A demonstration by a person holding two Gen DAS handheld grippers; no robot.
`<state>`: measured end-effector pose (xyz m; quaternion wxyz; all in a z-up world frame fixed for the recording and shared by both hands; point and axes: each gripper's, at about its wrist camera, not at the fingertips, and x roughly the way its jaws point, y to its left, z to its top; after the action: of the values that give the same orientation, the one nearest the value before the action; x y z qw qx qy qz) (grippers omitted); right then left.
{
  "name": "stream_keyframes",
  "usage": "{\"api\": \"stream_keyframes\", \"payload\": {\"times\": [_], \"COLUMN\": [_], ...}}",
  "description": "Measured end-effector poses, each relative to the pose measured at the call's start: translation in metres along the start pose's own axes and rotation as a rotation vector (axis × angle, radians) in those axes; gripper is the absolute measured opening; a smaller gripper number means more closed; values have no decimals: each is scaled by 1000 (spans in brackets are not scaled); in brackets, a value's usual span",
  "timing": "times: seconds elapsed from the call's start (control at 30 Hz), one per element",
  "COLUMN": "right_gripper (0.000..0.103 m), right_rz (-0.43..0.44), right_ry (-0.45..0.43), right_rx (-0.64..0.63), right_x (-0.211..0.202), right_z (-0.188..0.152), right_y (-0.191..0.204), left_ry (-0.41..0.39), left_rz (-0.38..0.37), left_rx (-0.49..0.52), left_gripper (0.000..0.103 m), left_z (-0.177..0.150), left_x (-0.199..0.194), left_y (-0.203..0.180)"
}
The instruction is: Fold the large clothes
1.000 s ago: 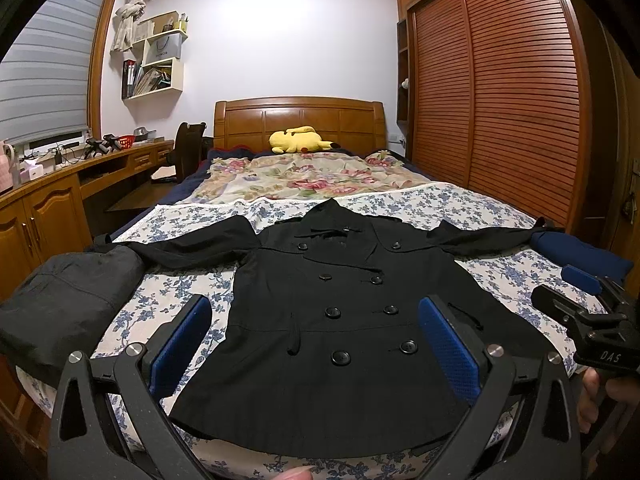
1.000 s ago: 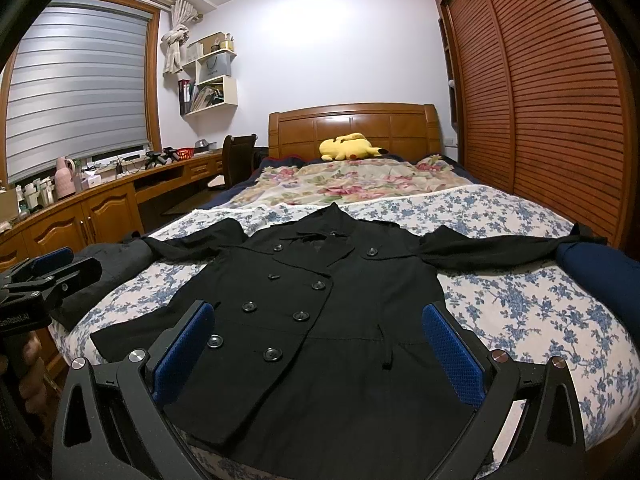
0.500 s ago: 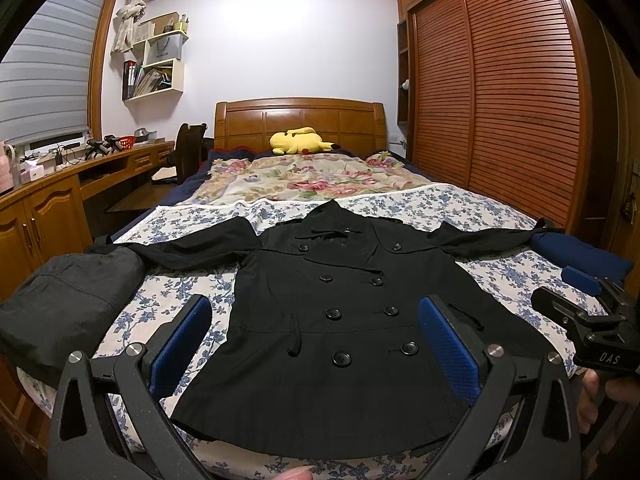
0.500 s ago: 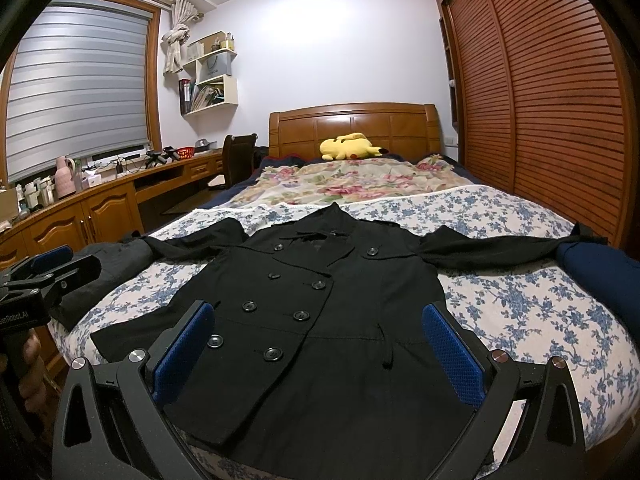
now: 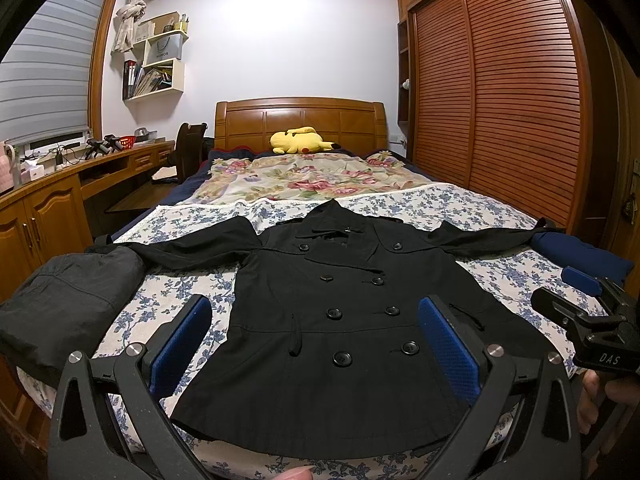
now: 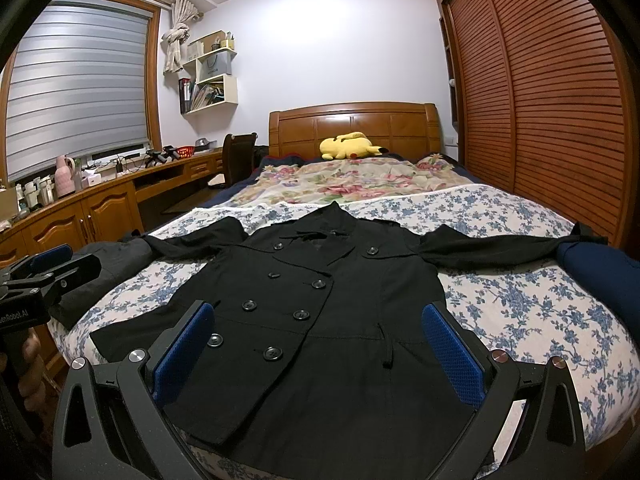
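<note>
Black coat point(image 5: 340, 320) flat on bed point(image 5: 480, 208), front up, buttoned, sleeves spread toward left and right frame edges; hem at lower centre of both views. Left gripper point(image 5: 314, 344) above hem, fingers point(image 5: 182, 344) spread wide, gripping nothing. Right gripper point(image 6: 318, 350) likewise over hem, fingers point(image 6: 452, 356) wide apart, empty. Dark folded garment point(image 5: 68, 300) at left of frame on bed corner. Navy bundle point(image 6: 600, 280) at right edge, by sleeve end. Yellow plush point(image 5: 300, 140) upper centre by headboard.
</note>
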<state>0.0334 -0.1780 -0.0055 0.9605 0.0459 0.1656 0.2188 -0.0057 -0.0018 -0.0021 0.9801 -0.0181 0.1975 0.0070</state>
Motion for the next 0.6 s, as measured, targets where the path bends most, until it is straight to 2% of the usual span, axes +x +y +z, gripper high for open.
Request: {"api": "stream_keyframes", "payload": {"times": [0.6], "right_gripper": [103], "right_rz": [3], "right_ry": [-5], "right_rx": [1], "right_x": [-1], "right_z": [-1], "right_y": [0], "left_ry": [-5], "left_rz": [2], "left_rx": [0], "left_gripper": [103], "left_z": [1], "left_x": [0], "left_y": [2]}}
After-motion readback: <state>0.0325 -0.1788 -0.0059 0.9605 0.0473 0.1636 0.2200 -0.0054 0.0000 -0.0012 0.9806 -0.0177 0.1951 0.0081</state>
